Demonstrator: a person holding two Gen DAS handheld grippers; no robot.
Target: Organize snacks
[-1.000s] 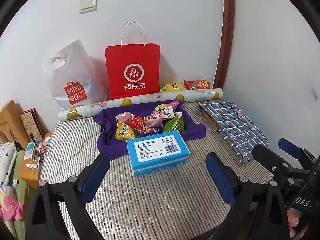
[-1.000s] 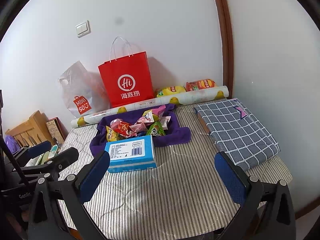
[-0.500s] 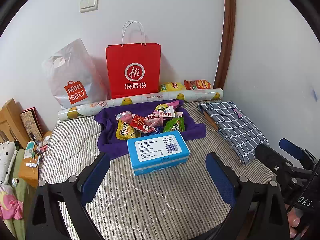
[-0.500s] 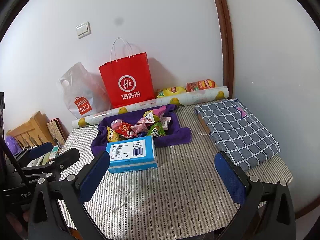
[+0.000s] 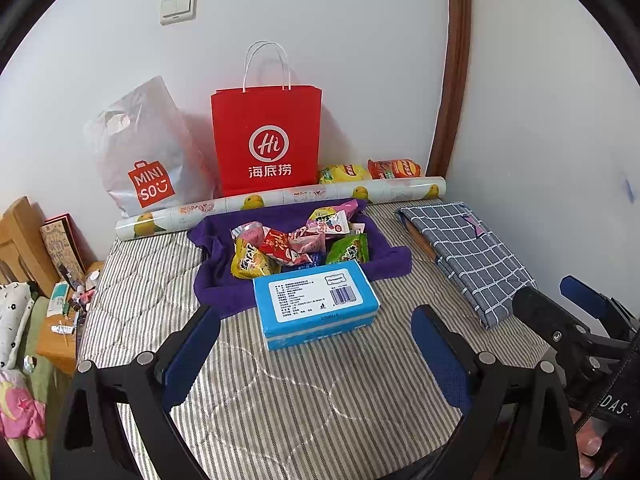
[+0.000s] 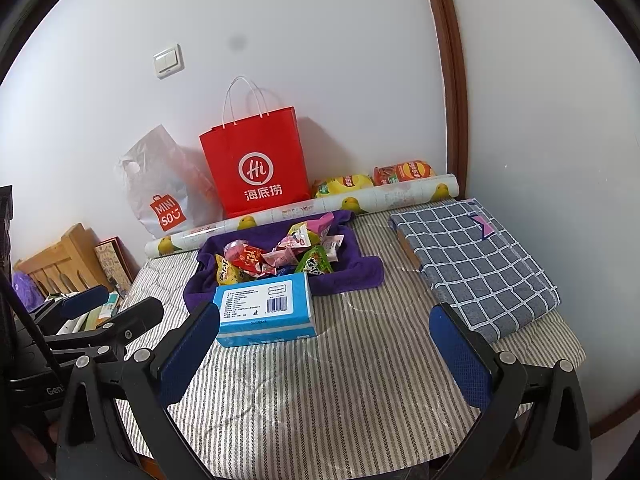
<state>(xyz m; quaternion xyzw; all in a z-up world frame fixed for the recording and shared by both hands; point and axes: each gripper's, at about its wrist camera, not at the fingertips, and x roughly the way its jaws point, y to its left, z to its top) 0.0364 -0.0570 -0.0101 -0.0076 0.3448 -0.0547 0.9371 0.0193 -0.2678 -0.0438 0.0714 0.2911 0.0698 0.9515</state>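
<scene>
Several small snack packets (image 5: 298, 242) (image 6: 280, 256) lie heaped on a purple cloth (image 5: 216, 264) (image 6: 352, 274) in the middle of the striped mattress. A blue box (image 5: 316, 304) (image 6: 266, 308) rests flat just in front of the heap. My left gripper (image 5: 316, 344) hangs open over the mattress, short of the box, nothing between its fingers. My right gripper (image 6: 324, 340) is open too, the box's near edge beside its left pad. Each gripper also shows at the edge of the other's view.
A red paper bag (image 5: 266, 140) and a white plastic bag (image 5: 148, 160) lean on the back wall behind a patterned roll (image 5: 280, 200). Two chip bags (image 5: 372, 170) sit behind the roll. A folded checked cloth (image 5: 468, 256) lies at the right. A cluttered wooden stand (image 5: 60, 320) is left of the bed.
Both grippers stay open and nearly still; the views have drifted only slightly. Nothing on the mattress has moved.
</scene>
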